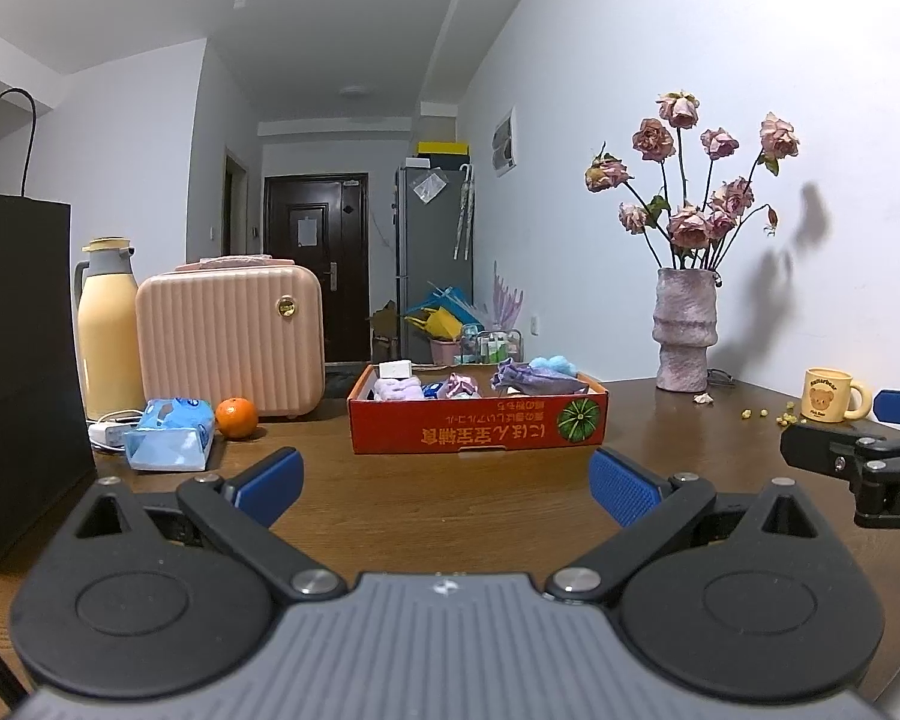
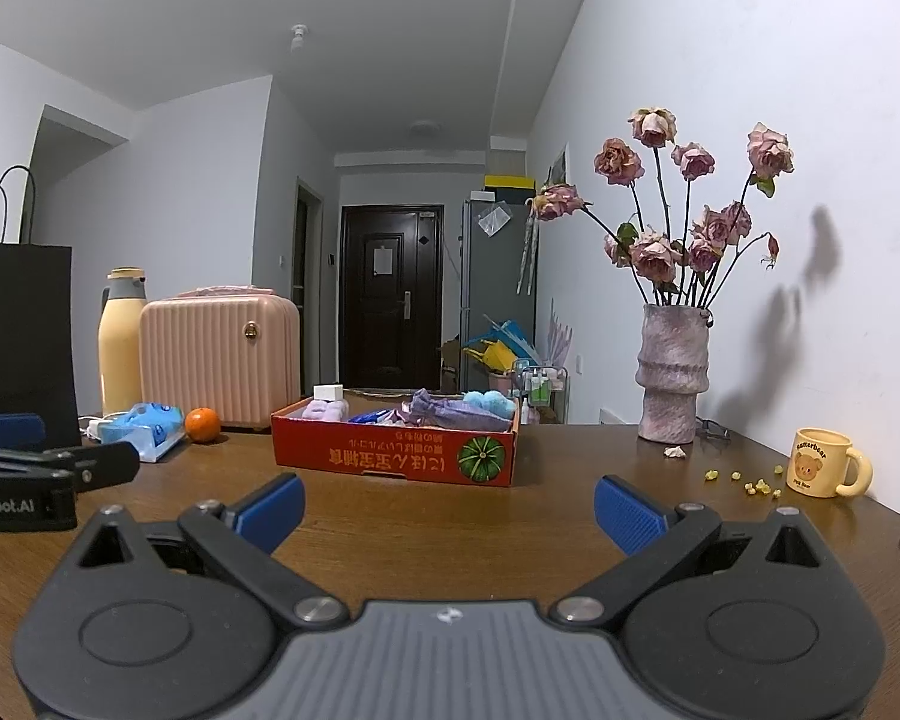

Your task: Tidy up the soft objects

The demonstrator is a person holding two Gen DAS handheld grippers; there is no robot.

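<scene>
Tabletop (image 1: 450, 498): soft items (image 1: 510, 383) inside box (image 1: 477, 426)

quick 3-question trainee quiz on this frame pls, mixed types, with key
1. True or false: the left gripper and the right gripper both have their jaws open and hold nothing.
2. Multiple choice: where do the soft objects lie? A) in the red cardboard box B) in the yellow mug C) on the pink case
3. Fill in: the fruit beside the blue tissue pack is an ____.

Key: 1 true; 2 A; 3 orange
</scene>
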